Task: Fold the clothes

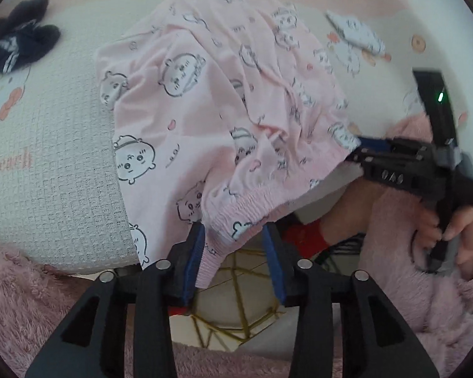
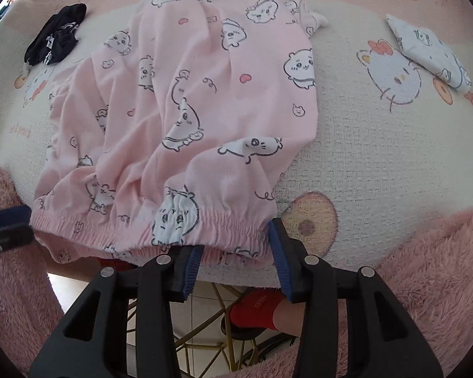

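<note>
Both sets of blue-padded jaws stand wide apart at the near edge of a table, neither clamped on cloth. From left to right: a crumpled dark garment [image 2: 56, 35] lies at the far left of the cartoon-print tablecloth [image 2: 362, 145]; pink pajama pants [image 2: 186, 110], printed with small cartoon animals, sprawl wrinkled across the middle, their elastic waistband [image 2: 160, 230] hanging just over the table's near edge; a folded white printed garment [image 2: 429, 53] rests well apart at the far right. The left gripper [image 1: 235, 252] straddles one waistband corner, its left pad touching the elastic. The right gripper [image 2: 236, 261] brackets the waistband's opposite end, fabric between its parted fingers. Fluffy pink sleeves [image 2: 425, 267] flank both tools; the person's hand [image 1: 457, 236] grips the right tool's handle.
</note>
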Demonstrator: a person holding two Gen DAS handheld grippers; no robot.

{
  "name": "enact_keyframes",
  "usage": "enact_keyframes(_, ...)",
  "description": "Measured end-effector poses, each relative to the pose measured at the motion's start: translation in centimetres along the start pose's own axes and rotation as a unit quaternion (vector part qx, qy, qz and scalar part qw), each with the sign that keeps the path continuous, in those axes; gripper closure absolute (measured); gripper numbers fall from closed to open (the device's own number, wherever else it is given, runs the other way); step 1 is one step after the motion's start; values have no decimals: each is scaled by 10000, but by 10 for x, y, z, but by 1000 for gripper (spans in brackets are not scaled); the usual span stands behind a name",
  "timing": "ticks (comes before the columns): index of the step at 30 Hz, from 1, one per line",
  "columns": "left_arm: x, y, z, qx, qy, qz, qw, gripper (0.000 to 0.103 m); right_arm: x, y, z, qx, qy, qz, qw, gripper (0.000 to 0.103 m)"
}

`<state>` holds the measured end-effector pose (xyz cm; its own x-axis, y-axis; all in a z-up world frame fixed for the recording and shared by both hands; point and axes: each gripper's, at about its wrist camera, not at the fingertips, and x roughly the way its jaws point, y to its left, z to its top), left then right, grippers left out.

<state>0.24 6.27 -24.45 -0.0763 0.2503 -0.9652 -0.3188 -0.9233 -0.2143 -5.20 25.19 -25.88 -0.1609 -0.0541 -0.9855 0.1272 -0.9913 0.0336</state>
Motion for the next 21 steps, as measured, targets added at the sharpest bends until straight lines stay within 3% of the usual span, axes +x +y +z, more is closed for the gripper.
enact_keyframes(3, 21, -6, 1, 210, 206, 823, 9962, 59, 8, -7, 0, 140, 183, -36, 9997, 57)
enact_keyframes(4, 20, -1, 3, 110, 160, 1114, 9936, 85, 6, -9, -1, 183, 138, -17, 9997, 57)
enact_keyframes(5, 16, 6, 4, -40, 70, 1365, 9906, 98, 3, -10, -2, 224, 63, 0, 9997, 66)
enact_keyframes(7, -8, 21, 6, -385, -349, 1656, 9848, 98, -4, -13, -3, 305, -87, 35, 9995, 80)
enact_keyframes(9, -35, 33, 5, -579, -719, 1884, 9777, 98, -12, -16, -5, 387, -237, 69, 9989, 81)
enact_keyframes(11, -48, 36, 2, -606, -778, 1837, 9780, 94, -19, -20, -6, 468, -387, 103, 9981, 81)
enact_keyframes(13, -42, 35, -2, -666, -565, 1719, 9812, 92, -26, -23, -8, 549, -537, 138, 9969, 81)
enact_keyframes(18, 5, 26, -15, -1032, 299, 683, 9919, 89, -44, -31, -12, 752, -911, 223, 9927, 81)
enact_keyframes(19, 13, 26, -17, -1085, 436, 599, 9913, 89, -47, -35, -13, 897, -957, 264, 9910, 81)
enact_keyframes(21, 18, 26, -18, -1012, 528, 848, 9898, 88, -53, -46, -17, 1261, -1027, 360, 9860, 81)
